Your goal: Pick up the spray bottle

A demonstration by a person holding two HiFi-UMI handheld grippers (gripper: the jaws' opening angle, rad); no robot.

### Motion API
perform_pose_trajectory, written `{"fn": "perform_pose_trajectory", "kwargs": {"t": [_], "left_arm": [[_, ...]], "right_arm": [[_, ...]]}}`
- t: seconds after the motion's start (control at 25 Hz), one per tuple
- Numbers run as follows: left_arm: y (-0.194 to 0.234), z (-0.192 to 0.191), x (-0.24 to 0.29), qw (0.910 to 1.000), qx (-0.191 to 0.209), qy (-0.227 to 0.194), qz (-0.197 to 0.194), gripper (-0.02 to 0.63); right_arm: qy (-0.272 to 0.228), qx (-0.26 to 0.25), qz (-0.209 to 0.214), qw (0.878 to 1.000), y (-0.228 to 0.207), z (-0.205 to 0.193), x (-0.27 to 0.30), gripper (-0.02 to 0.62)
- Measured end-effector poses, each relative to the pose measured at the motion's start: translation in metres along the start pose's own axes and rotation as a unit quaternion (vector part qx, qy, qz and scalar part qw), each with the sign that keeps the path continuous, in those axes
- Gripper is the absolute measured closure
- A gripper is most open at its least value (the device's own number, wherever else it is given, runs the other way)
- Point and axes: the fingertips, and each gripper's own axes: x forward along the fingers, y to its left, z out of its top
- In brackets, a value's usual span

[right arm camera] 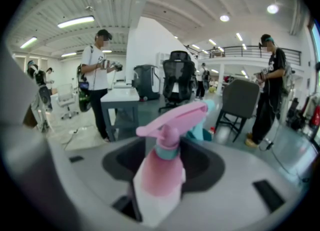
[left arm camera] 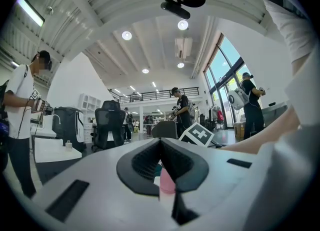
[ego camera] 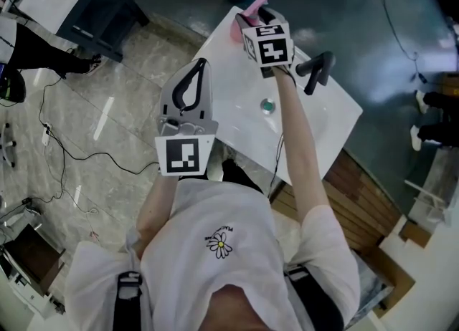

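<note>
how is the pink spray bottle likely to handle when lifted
The spray bottle looks like stiff plastic, so it likely holds shape between the fingers. Its smooth tapered body may slip. The long trigger head could make it tilt.

The person wears a white short-sleeved T-shirt [ego camera: 237, 279] with 1 small daisy print [ego camera: 219, 243] on the chest and 2 dark shoulder straps [ego camera: 126, 301]. The left gripper [ego camera: 200, 65] and right gripper [ego camera: 264, 16] are pale grey, black-lined, each bearing 1 black-and-white marker cube [ego camera: 184, 154].

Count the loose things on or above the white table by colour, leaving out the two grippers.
Pink: 1, the spray bottle, held in the right gripper.
Green: 1, a small round item.
Black: 1, a handled object.
Total: 3.
</note>
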Motion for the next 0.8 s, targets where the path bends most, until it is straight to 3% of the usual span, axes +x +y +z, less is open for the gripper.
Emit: {"fn": "perform_pose_trajectory", "kwargs": {"t": [0.28, 0.8], "left_arm": [[0.0032, -0.0042, -0.0044, 1.0, 0.0, 0.006, 0.004, 0.586], [0.0066, -0.0084, -0.0076, 0.9999, -0.002, 0.008, 0.008, 0.586]], "right_arm": [[0.0, 0.008, -0.013, 1.0, -0.0044, -0.0007, 0.0019, 0.399], [-0.006, 0.019, -0.017, 1.0, -0.0046, -0.0031, 0.003, 0.411]]}}
